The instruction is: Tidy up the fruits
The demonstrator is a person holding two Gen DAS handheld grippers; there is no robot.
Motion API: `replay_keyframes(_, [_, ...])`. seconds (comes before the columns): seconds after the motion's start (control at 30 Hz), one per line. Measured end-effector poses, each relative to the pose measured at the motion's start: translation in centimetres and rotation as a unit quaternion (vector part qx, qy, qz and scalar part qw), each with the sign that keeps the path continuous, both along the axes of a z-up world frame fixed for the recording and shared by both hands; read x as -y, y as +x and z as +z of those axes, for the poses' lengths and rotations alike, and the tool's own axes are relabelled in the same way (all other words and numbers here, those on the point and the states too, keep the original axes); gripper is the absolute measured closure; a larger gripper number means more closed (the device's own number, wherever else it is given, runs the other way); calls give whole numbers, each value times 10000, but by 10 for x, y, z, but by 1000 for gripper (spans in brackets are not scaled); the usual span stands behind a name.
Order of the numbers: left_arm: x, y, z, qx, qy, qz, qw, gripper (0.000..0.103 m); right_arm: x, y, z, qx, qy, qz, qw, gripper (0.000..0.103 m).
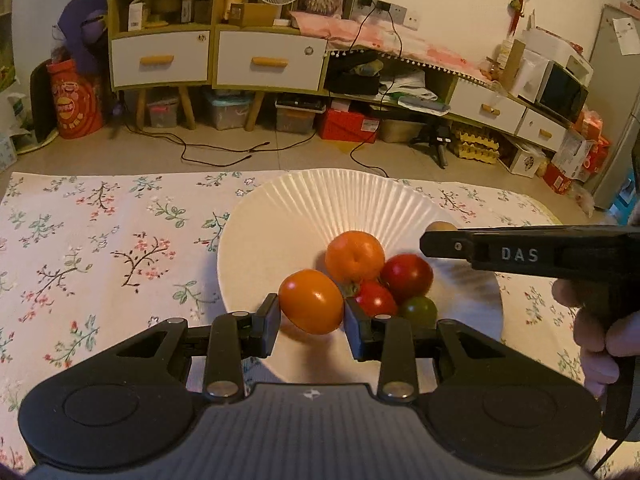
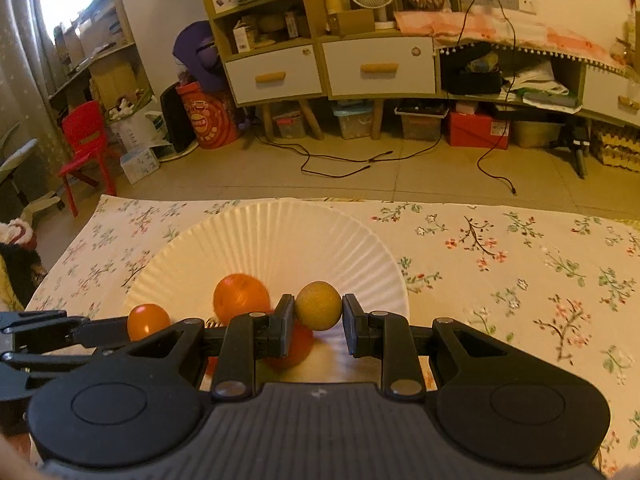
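Nearest to us in the left wrist view, the left tongs (image 1: 311, 322) are closed on an orange tomato (image 1: 311, 301), one pad pressing each side of it. We hold it just above the near edge of a white pleated paper plate (image 1: 280, 216) that rests on a table covered with a floral cloth (image 1: 100, 248).

In the plate, just beyond the gripped tomato, we see a small heap of fruit lying close together: a round orange fruit (image 1: 354, 256), a red tomato (image 1: 407, 276) beside it on the right, a second red tomato (image 1: 374, 300) lower down, and a small green tomato (image 1: 420, 311) at the near right of the heap.

From the right edge of that view, the black arm of the right tongs (image 1: 440, 236) reaches over the plate, with a hand (image 1: 596, 332) wrapped around its handle. A brownish round fruit shows just behind its tip.

In the right wrist view, the right tongs (image 2: 319, 314) are clamped on that small brownish-yellow round fruit (image 2: 319, 306), pads tight against both sides, above the near right part of the plate (image 2: 280, 236). To its left in the plate lies the blurred orange fruit (image 2: 241, 298), and further left the orange tomato (image 2: 148, 321) sits in the left tongs.

Beyond the table, across a tiled floor with black cables (image 2: 340, 160), stand cabinets with white drawers (image 2: 378, 68).
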State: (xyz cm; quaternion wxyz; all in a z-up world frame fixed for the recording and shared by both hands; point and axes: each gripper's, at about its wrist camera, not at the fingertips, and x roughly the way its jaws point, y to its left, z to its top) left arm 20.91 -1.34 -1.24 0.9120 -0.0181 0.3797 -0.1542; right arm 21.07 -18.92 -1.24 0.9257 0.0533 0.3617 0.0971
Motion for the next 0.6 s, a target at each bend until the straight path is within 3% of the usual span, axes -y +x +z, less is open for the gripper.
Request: replay_keyframes(0.6, [-1, 14, -1, -103, -194, -25, 9998, 65, -5, 20, -6, -172, 146, -107, 9997, 77])
